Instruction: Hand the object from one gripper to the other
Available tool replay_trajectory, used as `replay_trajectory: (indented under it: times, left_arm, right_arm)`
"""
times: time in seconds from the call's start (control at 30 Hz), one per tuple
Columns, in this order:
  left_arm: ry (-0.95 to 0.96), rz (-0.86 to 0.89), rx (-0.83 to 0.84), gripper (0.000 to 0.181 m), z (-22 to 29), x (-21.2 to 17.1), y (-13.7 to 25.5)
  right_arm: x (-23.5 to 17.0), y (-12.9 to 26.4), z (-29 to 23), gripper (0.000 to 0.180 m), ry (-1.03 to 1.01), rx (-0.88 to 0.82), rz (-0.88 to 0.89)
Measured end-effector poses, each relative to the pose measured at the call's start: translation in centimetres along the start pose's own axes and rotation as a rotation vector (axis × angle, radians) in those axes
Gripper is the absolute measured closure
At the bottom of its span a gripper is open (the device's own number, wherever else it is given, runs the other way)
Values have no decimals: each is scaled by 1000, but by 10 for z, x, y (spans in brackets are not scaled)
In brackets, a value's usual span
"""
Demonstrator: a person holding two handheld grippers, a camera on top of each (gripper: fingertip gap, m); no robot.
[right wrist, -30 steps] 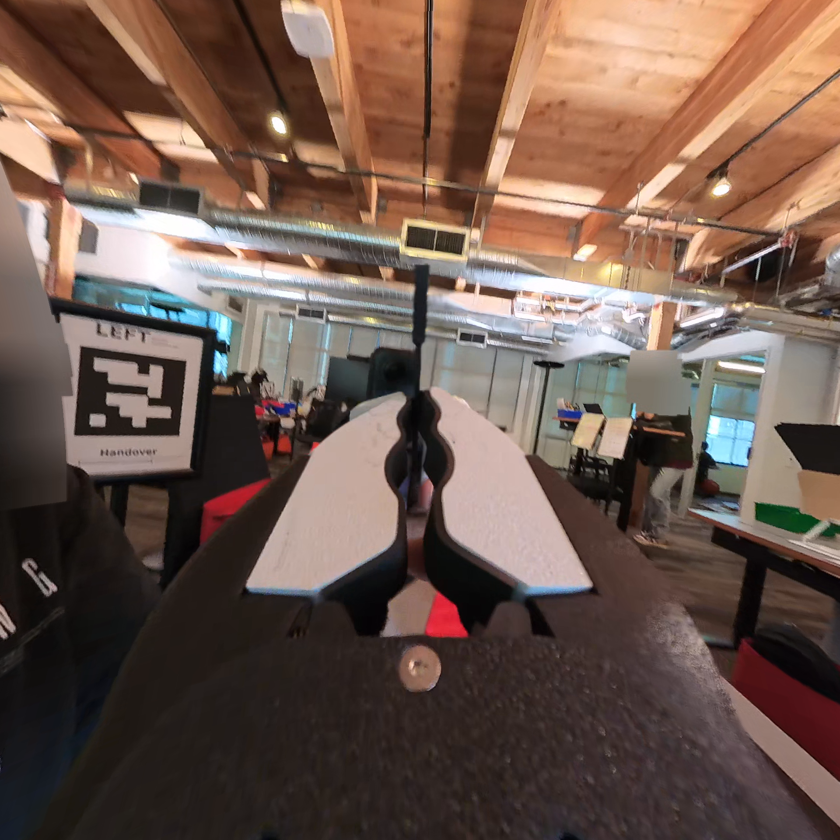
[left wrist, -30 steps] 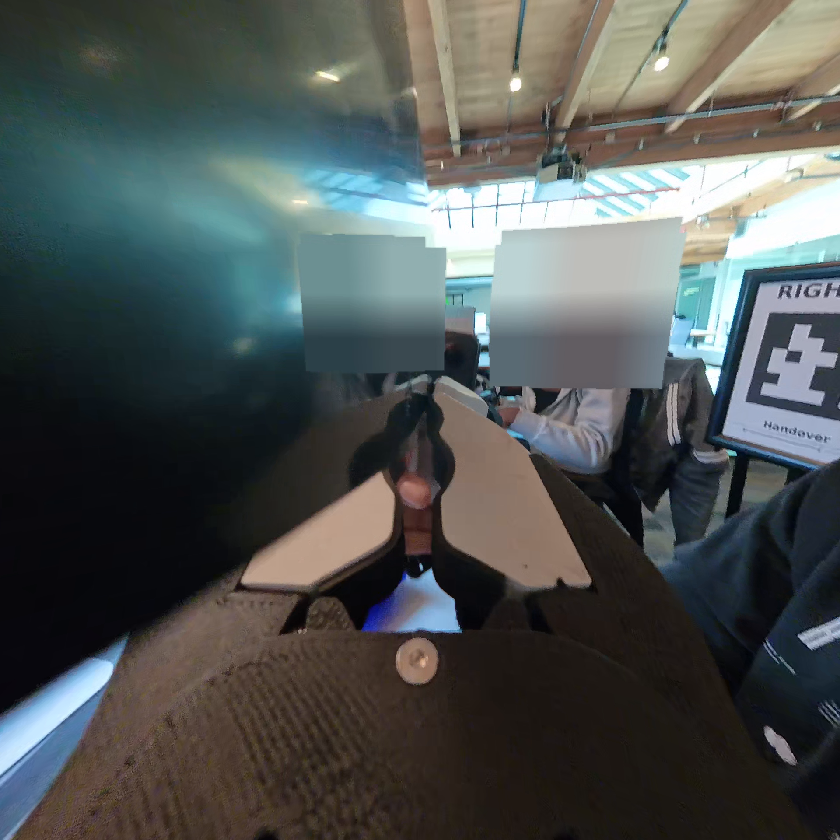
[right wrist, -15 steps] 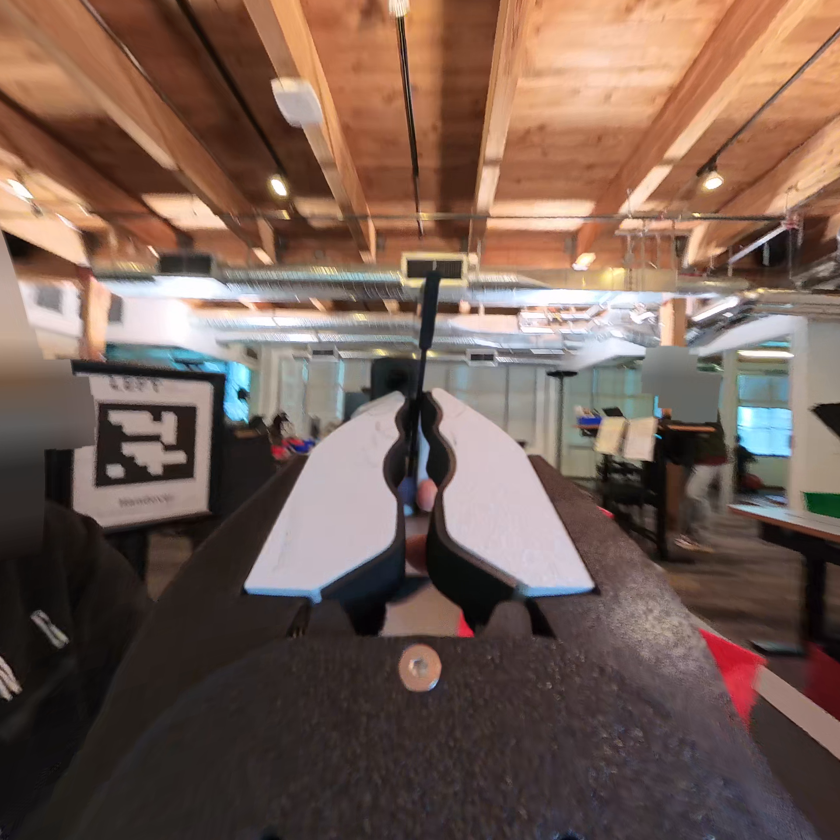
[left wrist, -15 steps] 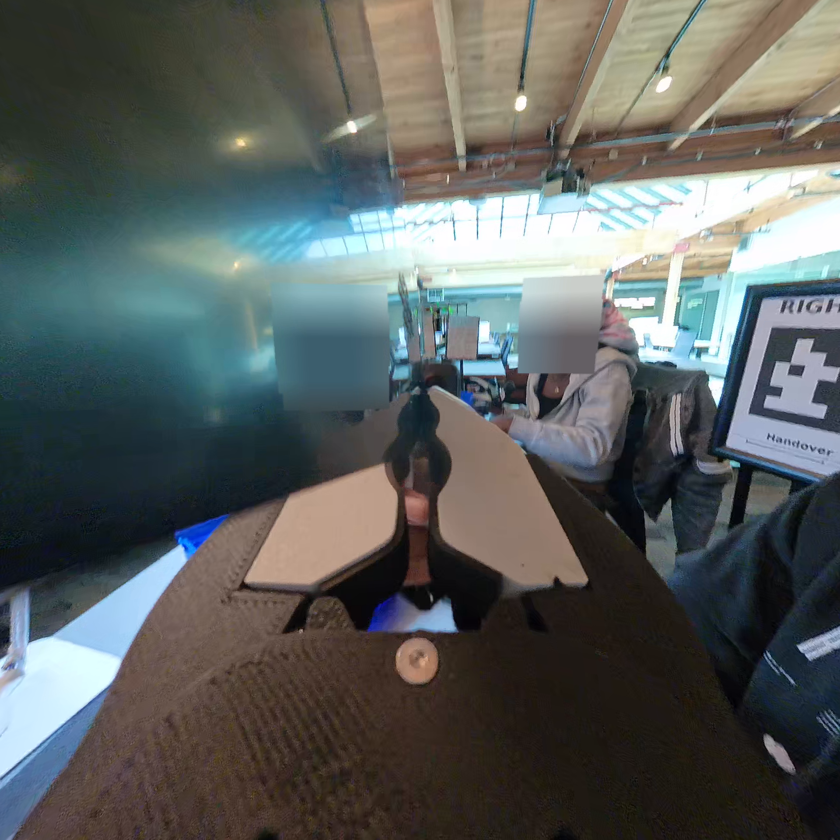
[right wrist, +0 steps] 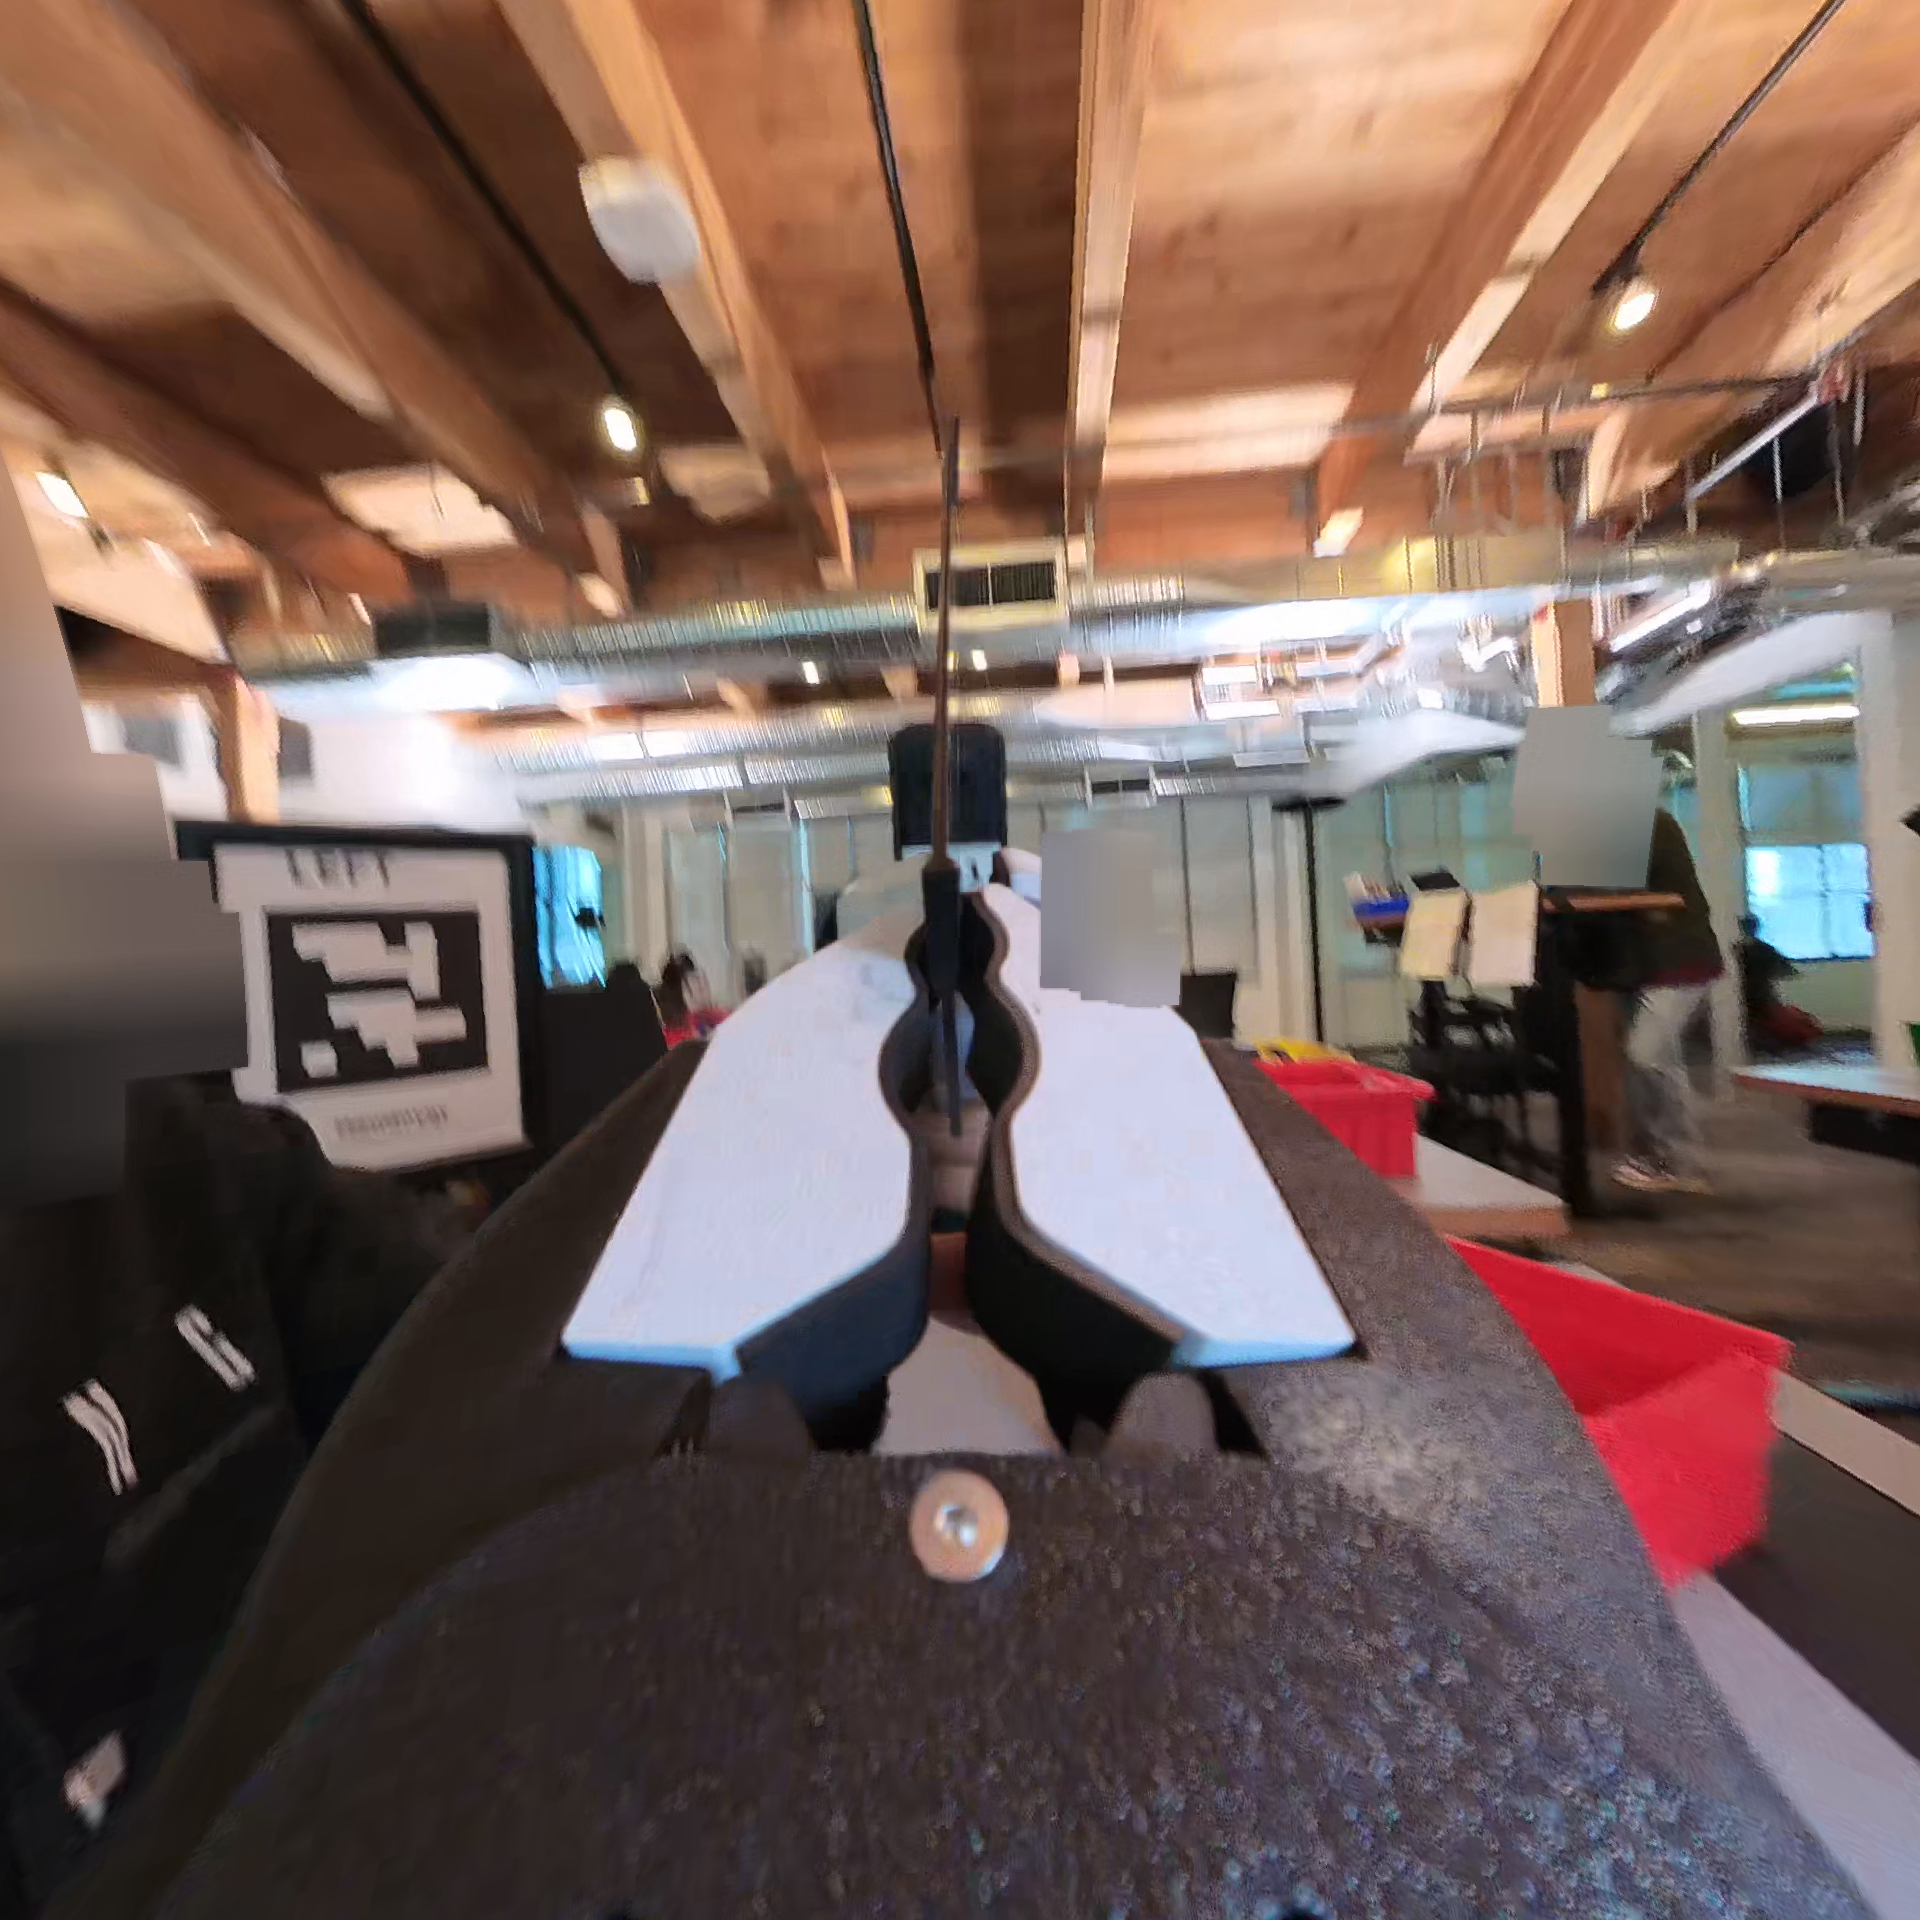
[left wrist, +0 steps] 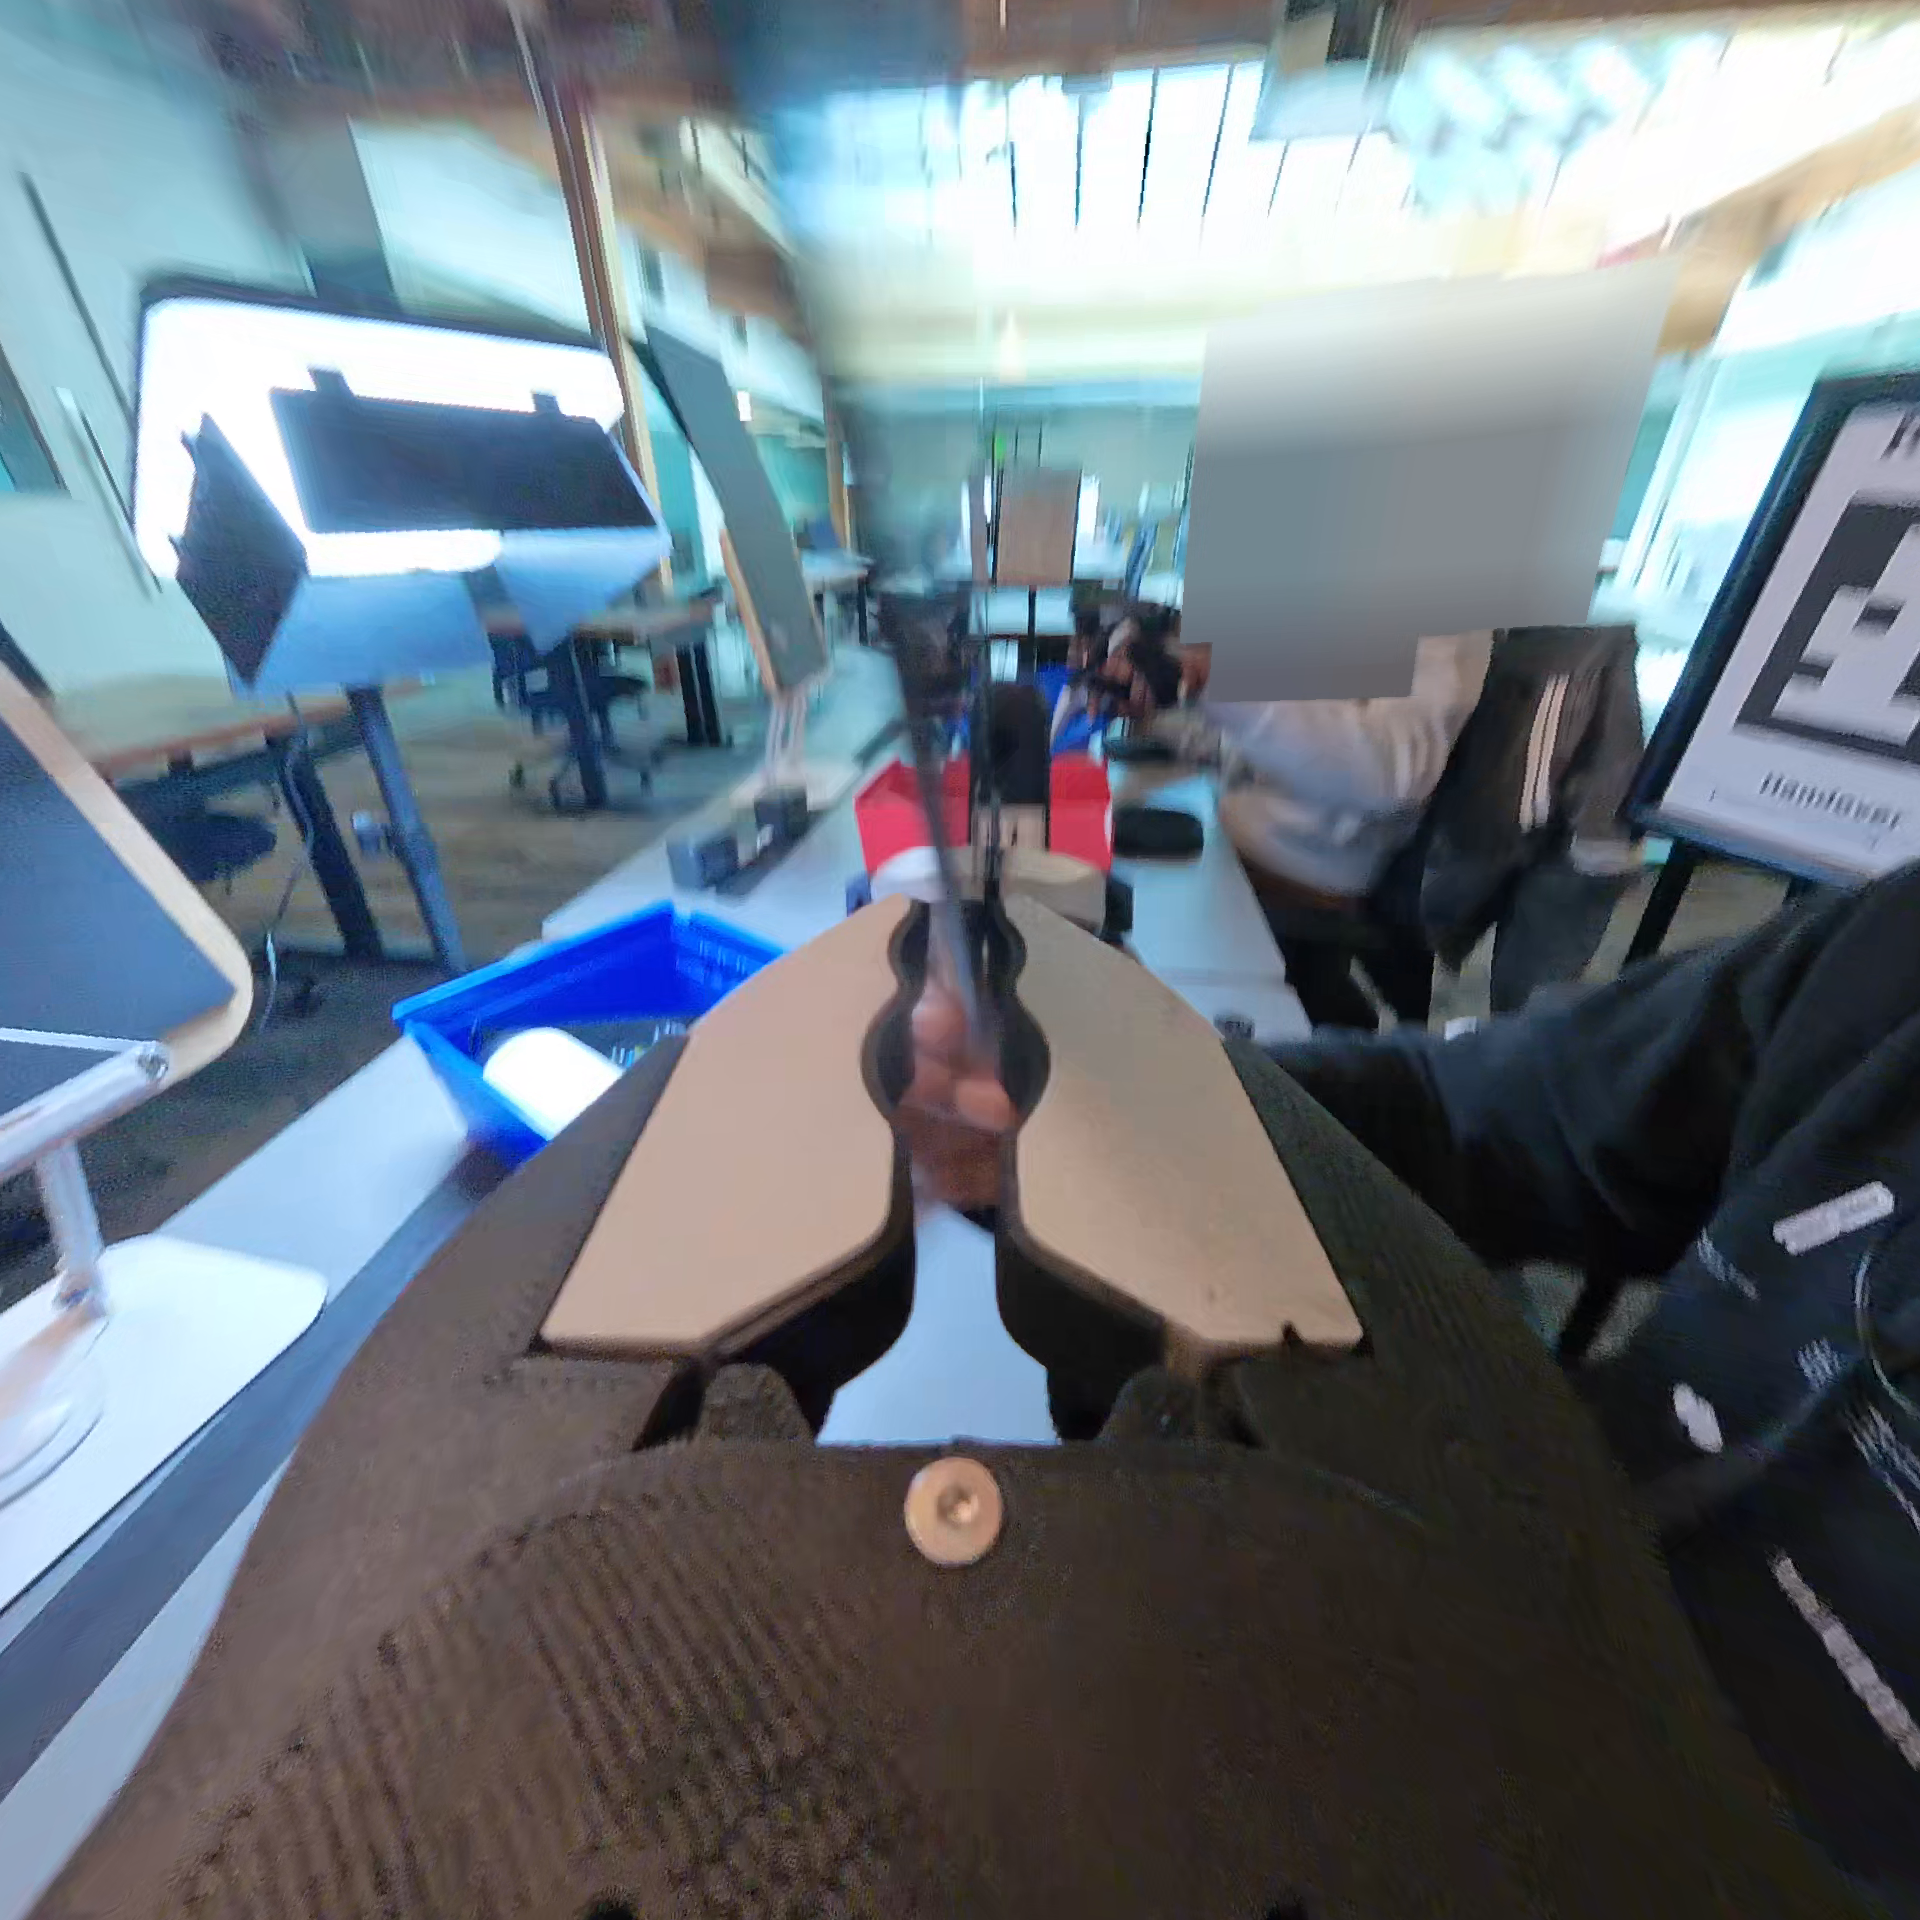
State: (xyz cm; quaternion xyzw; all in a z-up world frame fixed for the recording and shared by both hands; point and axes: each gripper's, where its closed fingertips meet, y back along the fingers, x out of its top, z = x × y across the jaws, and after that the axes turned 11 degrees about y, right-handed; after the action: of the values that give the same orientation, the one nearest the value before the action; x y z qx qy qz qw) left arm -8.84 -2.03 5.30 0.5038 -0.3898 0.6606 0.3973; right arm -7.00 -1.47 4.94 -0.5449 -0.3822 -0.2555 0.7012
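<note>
The rod (right wrist: 943,675) is thin, dark and straight, with a thicker black stub low down where it enters the jaws; above that it narrows to a wire-like shaft. Its long axis runs forward out of the right gripper (right wrist: 951,914), continuing the line of the fingers and rising against the timber ceiling. That gripper is clenched on the stub, the white fingers (right wrist: 790,1143) almost meeting at the tips; the rod is carried in the air, well clear of any table.

In the left wrist view a dark shaft (left wrist: 940,831), smeared by motion, rises out of the left gripper (left wrist: 956,920) and leans slightly left; the jaws stand close about it, but the blur hides whether they pinch it or merely flank it, so I cannot tell. Whether this is the same rod seen from the other side is likewise unclear. If it is, both grippers sit on the lower end, and the handover turns on one letting go while the other holds firm; a slim, smooth shaft could pivot or slip in that instant.

Round about: a dark sleeve (left wrist: 1558,1091) at the right; a blue bin (left wrist: 582,987) on the grey table (left wrist: 1195,935); a red bin (right wrist: 1621,1382); a framed sign (right wrist: 374,966) at the left.
</note>
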Motion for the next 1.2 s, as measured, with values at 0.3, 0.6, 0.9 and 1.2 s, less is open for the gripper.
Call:
replay_trajectory:
  times: [0.3, 0.6, 0.9, 1.2]
  left_arm:
    - [-8, 98, -10, 178, -9, -13, -9]
    - [62, -110, 21, 179, -10, -26, 10]
    - [69, 53, -65, 166, 1, -15, 1]
    - [60, -11, -8, 178, -5, -20, 0]
  right_arm:
    - [-14, 1, 10, 178, -108, -53, 100]
    - [-32, 2, 5, 174, 96, -55, -216]
    - [-5, 2, 7, 177, -126, -88, 143]
    - [-10, -1, 6, 175, -33, -104, 30]
